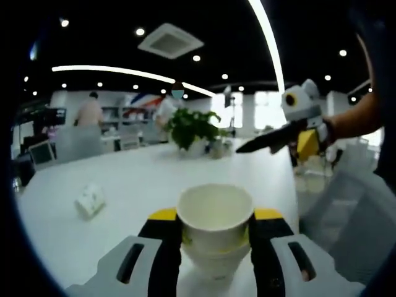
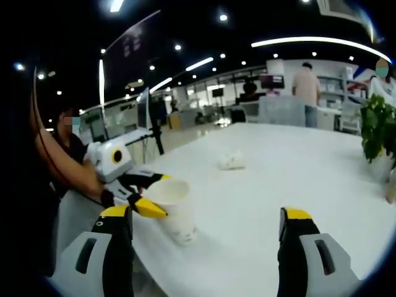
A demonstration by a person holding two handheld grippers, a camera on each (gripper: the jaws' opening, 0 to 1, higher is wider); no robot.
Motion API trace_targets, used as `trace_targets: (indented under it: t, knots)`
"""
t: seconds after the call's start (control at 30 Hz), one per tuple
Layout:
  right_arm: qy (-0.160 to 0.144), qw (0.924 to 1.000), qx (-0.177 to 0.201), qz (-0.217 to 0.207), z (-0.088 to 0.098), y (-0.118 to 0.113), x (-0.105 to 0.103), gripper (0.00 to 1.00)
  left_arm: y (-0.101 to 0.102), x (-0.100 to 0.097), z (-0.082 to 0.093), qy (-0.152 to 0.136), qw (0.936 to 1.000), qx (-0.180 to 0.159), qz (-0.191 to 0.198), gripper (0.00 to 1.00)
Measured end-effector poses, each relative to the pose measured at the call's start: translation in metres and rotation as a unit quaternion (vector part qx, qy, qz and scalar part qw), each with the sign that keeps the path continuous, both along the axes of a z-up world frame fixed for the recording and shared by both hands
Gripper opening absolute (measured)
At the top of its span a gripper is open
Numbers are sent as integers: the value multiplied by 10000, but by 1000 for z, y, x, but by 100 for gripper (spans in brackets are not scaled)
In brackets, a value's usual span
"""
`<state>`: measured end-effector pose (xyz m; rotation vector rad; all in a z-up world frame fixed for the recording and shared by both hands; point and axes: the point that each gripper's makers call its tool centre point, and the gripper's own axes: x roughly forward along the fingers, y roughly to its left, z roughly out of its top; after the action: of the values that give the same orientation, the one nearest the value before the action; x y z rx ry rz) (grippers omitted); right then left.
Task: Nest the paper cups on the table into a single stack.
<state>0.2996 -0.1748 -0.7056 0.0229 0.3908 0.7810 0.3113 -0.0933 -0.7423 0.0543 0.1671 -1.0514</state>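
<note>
A white paper cup stack (image 1: 215,230) of at least two nested cups stands on the white table (image 1: 142,170), and my left gripper (image 1: 215,215) is shut on it just below the top rim. In the right gripper view the same cup stack (image 2: 176,213) stands near the table's edge, with the left gripper (image 2: 156,193) clamped on it from the left. Another paper cup (image 1: 91,201) lies on its side farther out on the table, seen also as the lying cup (image 2: 232,161). My right gripper (image 2: 207,216) is open and holds nothing. It hovers as the right gripper (image 1: 249,147) above the table's far right.
A potted green plant (image 1: 192,127) stands at the far side of the table, also seen as the plant (image 2: 378,127). The table edge (image 1: 296,185) runs close on the right with a chair (image 1: 352,216) beyond. People stand by desks in the background.
</note>
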Motion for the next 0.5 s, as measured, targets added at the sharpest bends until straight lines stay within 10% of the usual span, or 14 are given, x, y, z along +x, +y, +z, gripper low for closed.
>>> trace_targets:
  t: [0.5]
  knots:
    - [-2,10000,25,-16,0,1,0,97,0,0,3,75,10000,39,-16,51]
